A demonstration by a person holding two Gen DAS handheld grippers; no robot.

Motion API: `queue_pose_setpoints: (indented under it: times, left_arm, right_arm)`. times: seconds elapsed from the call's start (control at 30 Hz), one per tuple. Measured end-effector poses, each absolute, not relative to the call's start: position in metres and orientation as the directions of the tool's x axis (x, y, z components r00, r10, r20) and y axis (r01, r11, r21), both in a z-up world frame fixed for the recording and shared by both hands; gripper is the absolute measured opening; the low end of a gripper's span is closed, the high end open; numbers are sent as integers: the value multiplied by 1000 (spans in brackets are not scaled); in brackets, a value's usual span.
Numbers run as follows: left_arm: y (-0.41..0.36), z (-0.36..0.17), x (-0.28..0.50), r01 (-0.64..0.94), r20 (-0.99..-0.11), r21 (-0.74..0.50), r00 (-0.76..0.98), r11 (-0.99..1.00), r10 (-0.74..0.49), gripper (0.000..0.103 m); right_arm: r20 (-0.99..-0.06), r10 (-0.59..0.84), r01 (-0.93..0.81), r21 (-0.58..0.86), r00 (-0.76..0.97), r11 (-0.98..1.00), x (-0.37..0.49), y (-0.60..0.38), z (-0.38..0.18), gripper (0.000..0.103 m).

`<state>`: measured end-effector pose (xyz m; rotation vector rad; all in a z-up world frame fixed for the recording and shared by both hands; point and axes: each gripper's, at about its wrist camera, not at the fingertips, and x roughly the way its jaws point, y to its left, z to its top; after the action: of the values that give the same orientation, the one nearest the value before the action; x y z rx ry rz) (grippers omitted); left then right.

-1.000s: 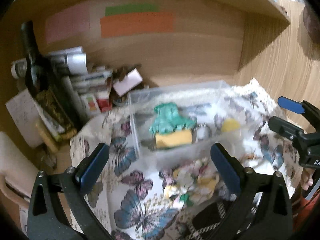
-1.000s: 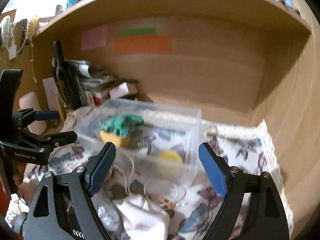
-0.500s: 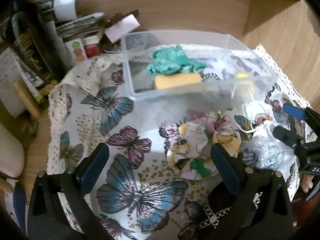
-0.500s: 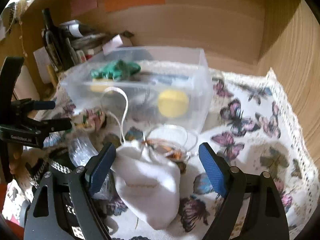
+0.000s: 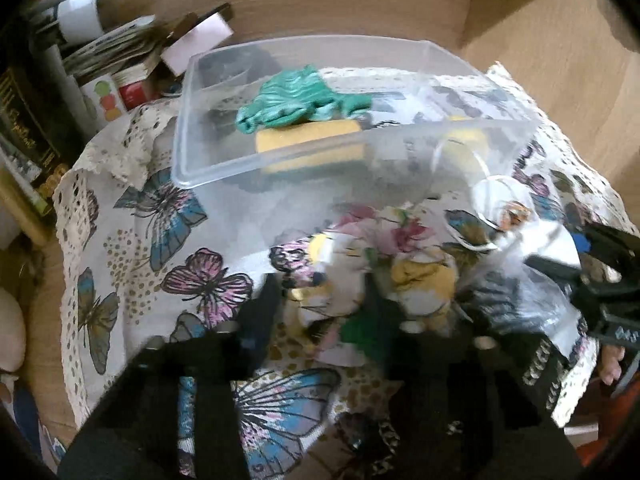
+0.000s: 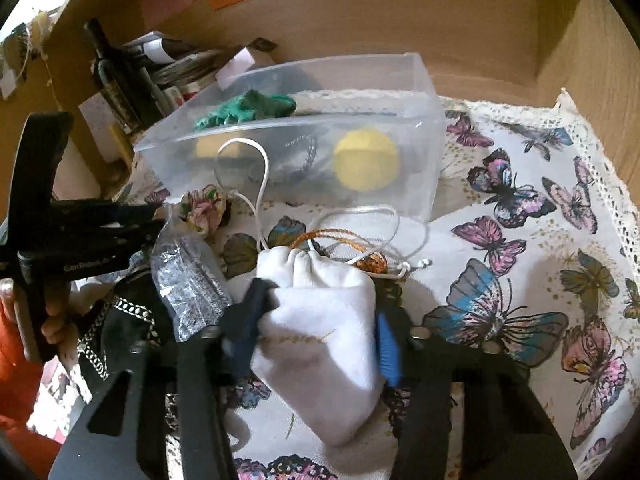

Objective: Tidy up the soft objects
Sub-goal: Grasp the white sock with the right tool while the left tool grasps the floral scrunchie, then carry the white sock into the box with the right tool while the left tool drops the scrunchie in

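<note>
Both hand-held grippers (image 5: 320, 300) (image 6: 316, 320) closing

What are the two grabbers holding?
The right gripper is closing on the white pouch, around its middle. The left gripper is closing on the flowery cloth.

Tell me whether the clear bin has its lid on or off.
Off. The bin has an open rim with no lid, and the green cloth pokes above it.

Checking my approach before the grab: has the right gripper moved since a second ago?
Yes. The right gripper has dropped toward the butterfly-print tablecloth, below the clear plastic bin; its jaws are closing around the white drawstring pouch.
</note>
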<state>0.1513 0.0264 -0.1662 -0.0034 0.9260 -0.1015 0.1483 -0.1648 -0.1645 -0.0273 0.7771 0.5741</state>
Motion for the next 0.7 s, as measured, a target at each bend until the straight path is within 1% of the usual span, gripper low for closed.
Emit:
queue_pose_setpoints:
  times: [0.03, 0.07, 0.1, 0.17, 0.27, 0.47, 0.6, 0.7]
  left_arm:
    - [25, -165, 151, 107, -805, -44, 585, 993, -99, 18]
    - [23, -165, 149, 122, -806, -41, 583, 992, -105, 14]
    - [22, -165, 148, 125, -805, -37, 584, 991, -104, 14]
    - [21, -163, 143, 118, -798, -24, 596, 993, -91, 11]
    - [24, -156, 135, 114, -782, -28, 617, 993, -93, 10]
    - [38, -126, 113, 79, -713, -38, 697, 996, -82, 10]
    - [42, -103, 101, 63, -660, -41, 748, 997, -75, 10]
    - [39, -87, 97, 38, -609, -7, 792, 999, -35, 10]
  right_arm:
    - [-663, 478, -495, 181, 577, 850, 147, -165, -164, 34]
    - [-657, 477, -493, 179, 584, 851, 147, -166, -163, 29]
    - [-650, 477, -493, 177, 592, 852, 146, -166, -162, 25]
    - [-637, 469, -488, 163, 612, 858, 145, -167, -157, 21]
    - [-609, 460, -479, 145, 646, 866, 143, -171, -147, 20]
    - [-537, 467, -476, 134, 703, 869, 138, -179, -120, 20]
    - [-467, 478, -478, 128, 744, 869, 134, -184, -96, 20]
    - [-408, 485, -482, 119, 773, 868, 131, -185, -77, 20]
